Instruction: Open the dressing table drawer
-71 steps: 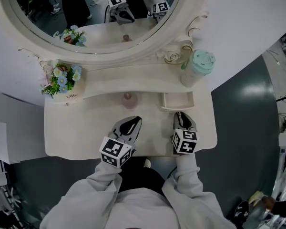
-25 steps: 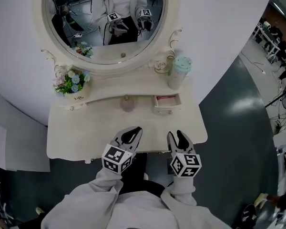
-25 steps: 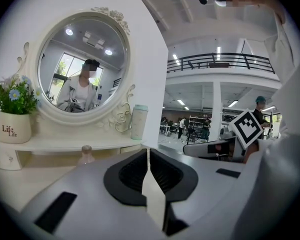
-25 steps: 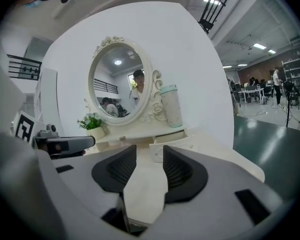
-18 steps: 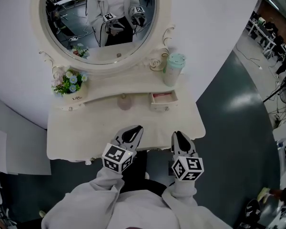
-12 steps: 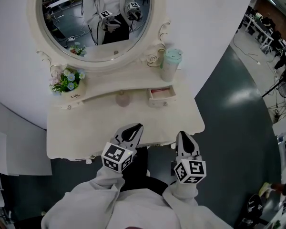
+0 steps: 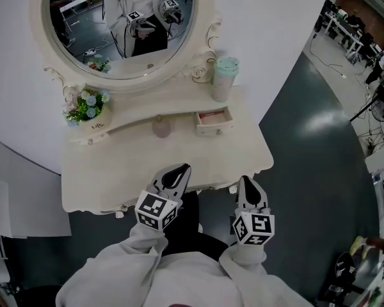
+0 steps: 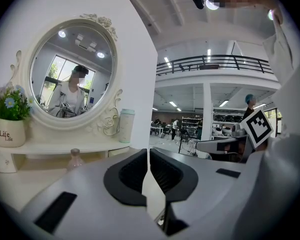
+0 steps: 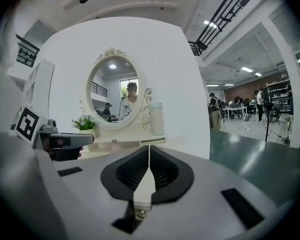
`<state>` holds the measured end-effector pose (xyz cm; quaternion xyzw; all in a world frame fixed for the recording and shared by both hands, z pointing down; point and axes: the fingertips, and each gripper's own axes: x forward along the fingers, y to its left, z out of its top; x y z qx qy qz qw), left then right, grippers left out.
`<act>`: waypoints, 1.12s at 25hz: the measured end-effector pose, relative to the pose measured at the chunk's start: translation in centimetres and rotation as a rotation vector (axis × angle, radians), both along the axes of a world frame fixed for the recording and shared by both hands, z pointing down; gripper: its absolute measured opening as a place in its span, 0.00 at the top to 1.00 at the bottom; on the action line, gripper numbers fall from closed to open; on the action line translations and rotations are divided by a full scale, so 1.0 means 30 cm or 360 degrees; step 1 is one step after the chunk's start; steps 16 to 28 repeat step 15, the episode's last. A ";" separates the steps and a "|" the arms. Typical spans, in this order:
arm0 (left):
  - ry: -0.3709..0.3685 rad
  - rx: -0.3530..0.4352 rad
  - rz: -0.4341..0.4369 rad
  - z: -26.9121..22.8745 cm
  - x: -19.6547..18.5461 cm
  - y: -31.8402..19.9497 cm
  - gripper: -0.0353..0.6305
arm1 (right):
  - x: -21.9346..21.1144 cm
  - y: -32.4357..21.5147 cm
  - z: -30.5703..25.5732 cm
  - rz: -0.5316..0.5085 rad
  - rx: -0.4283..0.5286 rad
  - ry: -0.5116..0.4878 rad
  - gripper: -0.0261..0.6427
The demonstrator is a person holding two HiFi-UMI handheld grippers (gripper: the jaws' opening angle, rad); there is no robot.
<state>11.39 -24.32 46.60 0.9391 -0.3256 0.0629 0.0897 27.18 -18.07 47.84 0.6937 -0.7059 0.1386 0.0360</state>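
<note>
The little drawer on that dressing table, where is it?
In the head view the drawer sits open at the right of the raised shelf, below the mint-lidded cup and right of the small pink bottle.

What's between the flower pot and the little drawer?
A small pink bottle stands between the flower pot and the drawer; the head view shows it.

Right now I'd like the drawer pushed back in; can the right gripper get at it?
Probably yes: bare tabletop lies between the right gripper and the drawer; the bottle stands clear to the left.
</note>
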 end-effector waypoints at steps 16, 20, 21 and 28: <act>-0.0022 0.0003 0.0039 0.004 0.034 0.021 0.90 | 0.008 0.011 0.023 0.0004 -0.0026 -0.0035 0.91; -0.0022 0.0003 0.0039 0.004 0.034 0.021 0.90 | 0.008 0.011 0.023 0.0004 -0.0026 -0.0035 0.91; -0.0022 0.0003 0.0039 0.004 0.034 0.021 0.90 | 0.008 0.011 0.023 0.0004 -0.0026 -0.0035 0.91; -0.0022 0.0003 0.0039 0.004 0.034 0.021 0.90 | 0.008 0.011 0.023 0.0004 -0.0026 -0.0035 0.91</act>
